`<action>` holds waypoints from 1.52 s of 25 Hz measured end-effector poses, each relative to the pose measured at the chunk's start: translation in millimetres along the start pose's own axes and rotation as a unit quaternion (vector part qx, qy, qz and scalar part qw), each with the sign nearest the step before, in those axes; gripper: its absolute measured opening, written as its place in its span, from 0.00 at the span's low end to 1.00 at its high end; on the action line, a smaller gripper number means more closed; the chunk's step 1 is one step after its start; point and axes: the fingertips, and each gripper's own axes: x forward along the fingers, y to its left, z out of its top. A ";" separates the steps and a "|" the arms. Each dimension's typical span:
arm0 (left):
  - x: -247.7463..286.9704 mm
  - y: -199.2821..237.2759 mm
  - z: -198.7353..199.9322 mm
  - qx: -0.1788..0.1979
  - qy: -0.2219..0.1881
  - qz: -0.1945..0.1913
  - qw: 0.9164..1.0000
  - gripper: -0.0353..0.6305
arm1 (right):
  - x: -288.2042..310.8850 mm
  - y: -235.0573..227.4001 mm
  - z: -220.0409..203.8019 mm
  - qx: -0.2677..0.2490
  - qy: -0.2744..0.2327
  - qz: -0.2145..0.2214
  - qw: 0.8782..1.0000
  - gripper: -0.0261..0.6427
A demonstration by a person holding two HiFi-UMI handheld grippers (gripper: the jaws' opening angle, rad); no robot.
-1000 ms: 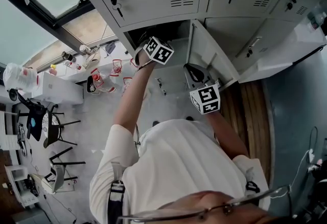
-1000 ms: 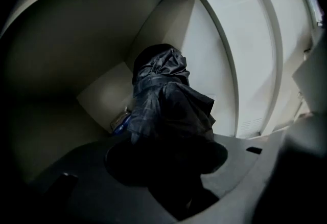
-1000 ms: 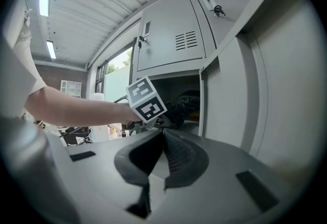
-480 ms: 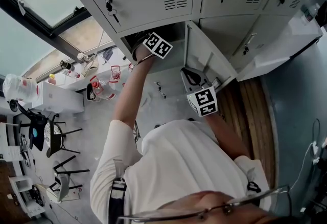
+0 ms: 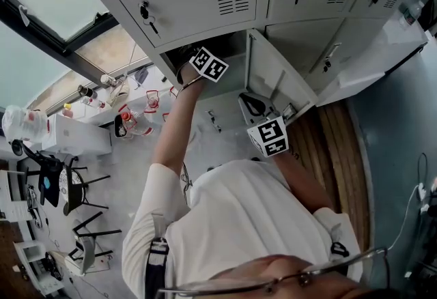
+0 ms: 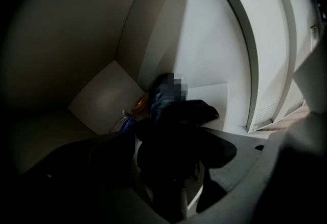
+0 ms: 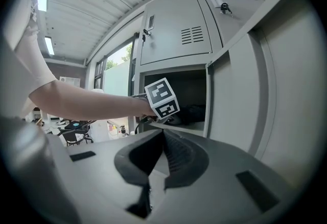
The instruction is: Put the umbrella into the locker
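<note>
Umbrella (image 6: 176, 120) lying on the floor of the open locker (image 6: 102, 100), at the centre of the left gripper view. Its dark folded bulk is running up the frame, from lower centre toward the back corner, so its long axis is lying roughly along the line in which the left tool (image 6: 171, 149) is pointing. This tool is reaching into the compartment and its jaws have just been opening. They are standing wide, one on each side of the umbrella, which is sitting between them released; the dimness is hiding whether a pad is brushing it. The right tool (image 7: 162, 138) is hanging outside the locker, at lower centre of the head view beside the open door (image 5: 276, 79), its jaws clenched together on nothing. The left tool is thus much the nearer. By this reading the umbrella is already resting in place. The coming move is turning on a straight pull-back along the umbrella's axis, toward the bottom of the left gripper view, so that neither jaw is dragging the fabric out.
</note>
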 end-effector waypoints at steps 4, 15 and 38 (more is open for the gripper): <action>-9.8 2.2 9.4 0.004 -0.035 0.014 0.999 0.60 | 4.4 3.3 3.1 -0.002 -0.002 0.002 1.000 0.05; -39.3 -11.7 12.3 -0.012 -0.101 0.012 0.995 0.60 | 13.2 -1.3 0.3 0.006 0.004 0.002 1.000 0.05; -105.9 -45.8 -34.1 -0.150 -0.117 0.051 0.980 0.60 | 14.4 12.4 -11.0 -0.004 0.005 0.077 0.997 0.05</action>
